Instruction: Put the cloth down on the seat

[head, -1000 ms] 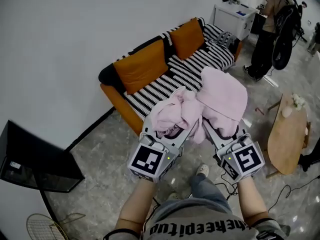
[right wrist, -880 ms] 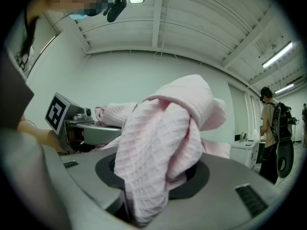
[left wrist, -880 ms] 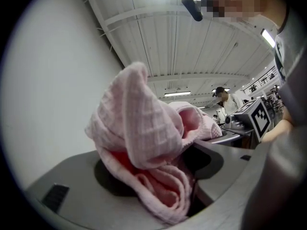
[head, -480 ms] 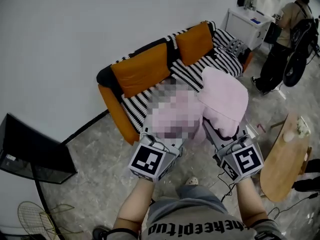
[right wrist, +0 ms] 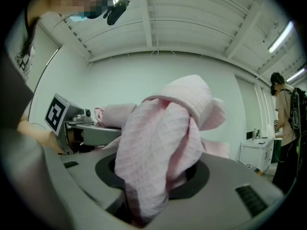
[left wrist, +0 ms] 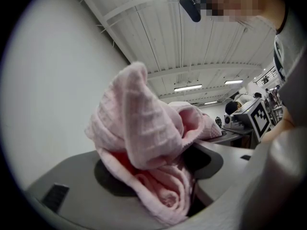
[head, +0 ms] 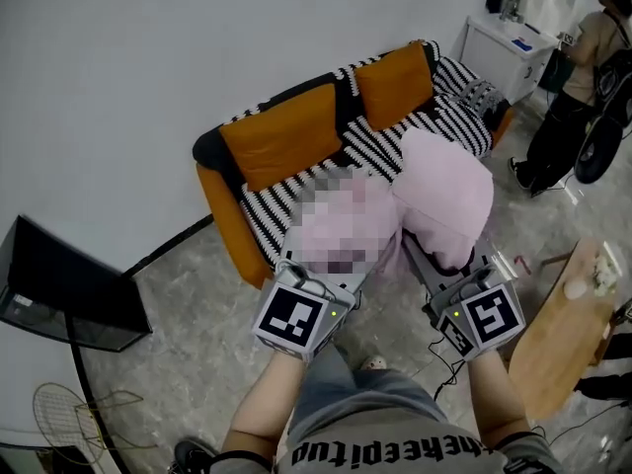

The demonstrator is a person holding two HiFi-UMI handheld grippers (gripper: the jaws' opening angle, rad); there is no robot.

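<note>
A pink cloth (head: pixel 444 191) hangs bunched between both grippers, held up in front of me above the grey floor. My left gripper (head: pixel 331 257) is shut on one bunch of the cloth (left wrist: pixel 144 143), whose folds fill its jaws. My right gripper (head: pixel 436 257) is shut on the other bunch (right wrist: pixel 163 143), which drapes over its jaws. The fingertips are hidden under the fabric. Beyond the cloth stands the sofa with a black-and-white striped seat (head: pixel 296 181) and two orange back cushions (head: pixel 281 131). The cloth is short of the seat and apart from it.
A black screen (head: pixel 59 299) stands at the left by the white wall, with a wire rack (head: pixel 79 413) on the floor below it. A wooden table (head: pixel 563 334) is close on my right. A white cabinet (head: pixel 513 47) and a standing person (head: pixel 583 87) are at the back right.
Both grippers have carried the cloth across the room towards the sofa, their grip unchanged. In the head view the wooden table and the standing person have slid to the right.
</note>
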